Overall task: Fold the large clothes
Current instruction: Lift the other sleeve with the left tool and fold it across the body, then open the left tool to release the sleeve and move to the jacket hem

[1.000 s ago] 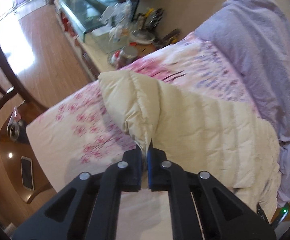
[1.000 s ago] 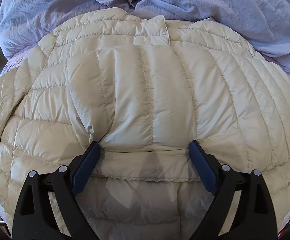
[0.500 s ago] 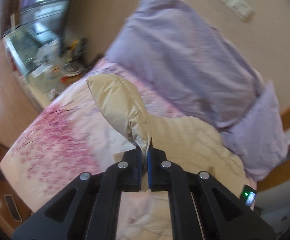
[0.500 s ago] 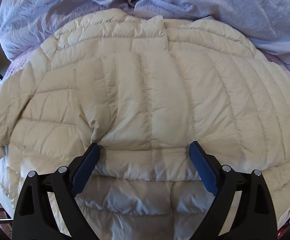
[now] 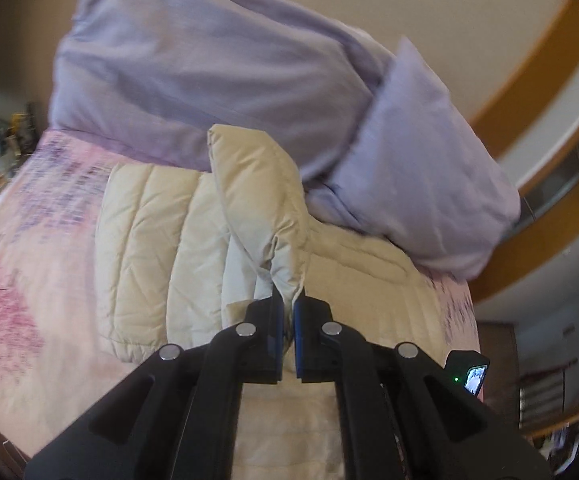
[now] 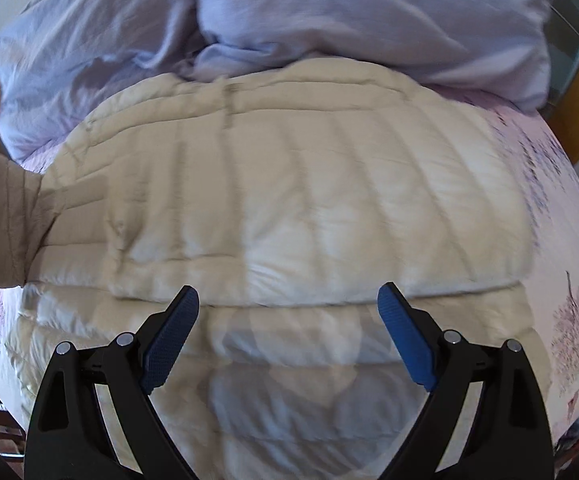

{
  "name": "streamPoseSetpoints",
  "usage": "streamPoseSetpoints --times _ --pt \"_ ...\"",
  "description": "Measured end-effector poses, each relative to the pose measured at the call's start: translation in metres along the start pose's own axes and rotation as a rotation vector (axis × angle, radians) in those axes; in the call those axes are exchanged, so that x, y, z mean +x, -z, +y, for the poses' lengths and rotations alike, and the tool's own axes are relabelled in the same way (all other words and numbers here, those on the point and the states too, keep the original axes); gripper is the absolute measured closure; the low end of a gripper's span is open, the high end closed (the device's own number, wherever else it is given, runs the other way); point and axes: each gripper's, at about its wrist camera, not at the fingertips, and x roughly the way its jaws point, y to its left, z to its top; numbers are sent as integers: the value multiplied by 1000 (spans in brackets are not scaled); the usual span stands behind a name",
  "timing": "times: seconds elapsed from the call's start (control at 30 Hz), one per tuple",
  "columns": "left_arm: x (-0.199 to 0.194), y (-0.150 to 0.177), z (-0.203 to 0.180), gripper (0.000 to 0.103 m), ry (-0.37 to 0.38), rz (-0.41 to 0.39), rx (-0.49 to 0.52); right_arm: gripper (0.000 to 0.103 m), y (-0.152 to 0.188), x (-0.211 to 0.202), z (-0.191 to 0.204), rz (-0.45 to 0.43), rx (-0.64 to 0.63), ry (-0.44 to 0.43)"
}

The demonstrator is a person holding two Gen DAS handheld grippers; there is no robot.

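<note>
Left wrist view shows the left gripper (image 5: pixel 288 308) with its blue-padded jaws pressed together on a fold of the cream quilted puffer jacket (image 5: pixel 161 240), pinching the cuff end of a sleeve (image 5: pixel 261 200). That sleeve rises from the jaws toward 12 o'clock, lifted clear of the jacket body, its far end crossing in front of the lavender duvet (image 5: pixel 193 64). The jacket body lies spread flat on the pink floral bedsheet (image 5: pixel 13 264), reaching from about 9 o'clock to 3 o'clock around the gripper, with stitched channels running as long parallel ribs and light creasing in the shell fabric. The duvet is bunched along the far side of the bed at 12 to 2 o'clock, touching the jacket's far edge. At 4 o'clock a small black device with a green light (image 5: pixel 469 372) shows near the bed's edge. In the right wrist view the right gripper (image 6: pixel 288 308) hovers with its fingers (image 6: pixel 173 336) spread wide apart, holding nothing, just above a horizontal fold edge of the jacket, where an upper layer lies over a lower one. The raised sleeve shows at 9 o'clock, in shadow. This view is somewhat blurred.
</note>
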Motion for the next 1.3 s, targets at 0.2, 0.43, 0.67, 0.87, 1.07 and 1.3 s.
streamPoseSetpoints --times 0.2,0.43,0.67,0.87,1.07,1.3 --pt "39 16 -44 99 42 78 43 10 10 -7 -45 -3 56 23" --pt "67 28 -71 99 58 137 72 10 17 -10 -74 -2 88 35" --pt "93 38 -91 98 55 197 90 10 21 -12 -87 -7 99 38" --pt "97 45 -93 77 51 225 88 10 18 -14 -89 -22 95 41" --pt "85 42 -77 63 -13 196 116 10 13 -18 -70 -49 64 0" --pt "75 44 -36 61 -182 175 152 43 0 -17 -26 -64 18 -132"
